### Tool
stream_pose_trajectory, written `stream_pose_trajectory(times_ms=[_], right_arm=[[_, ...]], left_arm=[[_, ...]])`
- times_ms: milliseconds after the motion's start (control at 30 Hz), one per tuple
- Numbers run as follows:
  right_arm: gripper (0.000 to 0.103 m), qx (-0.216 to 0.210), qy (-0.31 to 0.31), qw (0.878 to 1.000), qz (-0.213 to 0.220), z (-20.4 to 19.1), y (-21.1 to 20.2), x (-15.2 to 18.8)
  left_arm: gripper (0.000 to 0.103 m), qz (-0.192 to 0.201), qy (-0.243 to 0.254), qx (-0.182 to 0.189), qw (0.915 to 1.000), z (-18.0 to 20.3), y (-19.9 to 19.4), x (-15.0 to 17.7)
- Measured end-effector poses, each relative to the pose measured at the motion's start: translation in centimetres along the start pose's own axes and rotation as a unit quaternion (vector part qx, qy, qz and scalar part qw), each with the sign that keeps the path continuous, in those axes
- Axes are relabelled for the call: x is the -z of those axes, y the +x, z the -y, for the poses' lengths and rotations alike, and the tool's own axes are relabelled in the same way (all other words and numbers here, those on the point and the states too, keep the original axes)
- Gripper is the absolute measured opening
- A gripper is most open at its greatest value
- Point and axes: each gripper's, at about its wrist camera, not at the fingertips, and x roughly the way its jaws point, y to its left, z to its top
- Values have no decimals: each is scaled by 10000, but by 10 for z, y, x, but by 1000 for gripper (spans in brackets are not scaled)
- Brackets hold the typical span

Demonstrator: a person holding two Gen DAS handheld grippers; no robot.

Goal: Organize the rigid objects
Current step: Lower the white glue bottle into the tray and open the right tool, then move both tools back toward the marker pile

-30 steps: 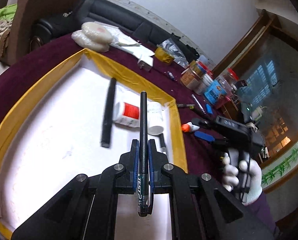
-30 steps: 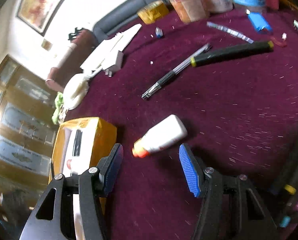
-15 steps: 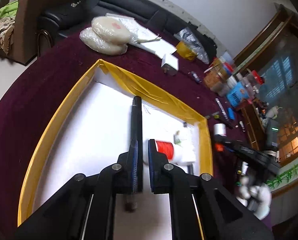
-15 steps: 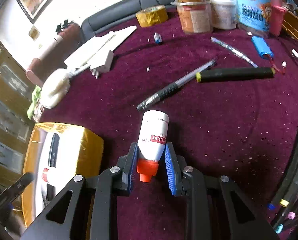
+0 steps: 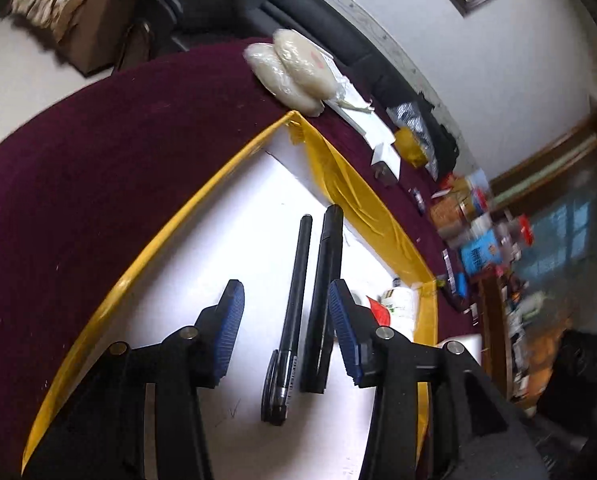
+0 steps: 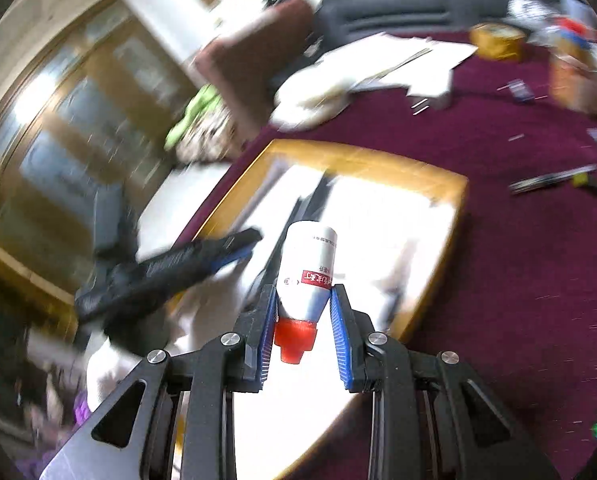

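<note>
The left gripper [image 5: 284,322] stands open over the yellow-rimmed tray [image 5: 146,256], its jaws having just parted; the pen [image 5: 292,312] lies free on the white floor between the pads, touching neither. Just right of it lies a thicker black marker [image 5: 325,296]. The right gripper [image 6: 303,330] clamps a white glue bottle [image 6: 308,270], red cap nearest the camera, above the tray's near edge. The view is blurred.

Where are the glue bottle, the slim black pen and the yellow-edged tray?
glue bottle [image 6: 310,276], right wrist view, red label band
slim black pen [image 5: 294,312], left wrist view, mid barrel
yellow-edged tray [image 5: 146,268], left wrist view, left rim
</note>
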Motion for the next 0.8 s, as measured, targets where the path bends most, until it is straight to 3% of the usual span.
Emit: stream_pose_trajectory(times_ms=[233, 333, 533, 633, 700, 800], right_arm=[[24, 274, -233, 9977, -570, -12, 50, 2], [24, 500, -140, 9969, -591, -4, 56, -3], [24, 1164, 82, 9926, -335, 19, 65, -34], [27, 1149, 69, 9927, -368, 19, 67, -35], [28, 904, 58, 9954, -307, 16, 61, -31], [37, 384, 576, 9976, -97, 26, 46, -28]], left_arm=[[46, 242, -87, 336, 9991, 1, -18, 3], [53, 417, 52, 421, 9982, 7, -31, 4], [54, 466, 182, 439, 9978, 8, -39, 5], [54, 355, 138, 426, 9984, 6, -34, 5], [55, 262, 150, 364, 9989, 7, -29, 5], [55, 163, 197, 273, 9993, 10, -24, 7]])
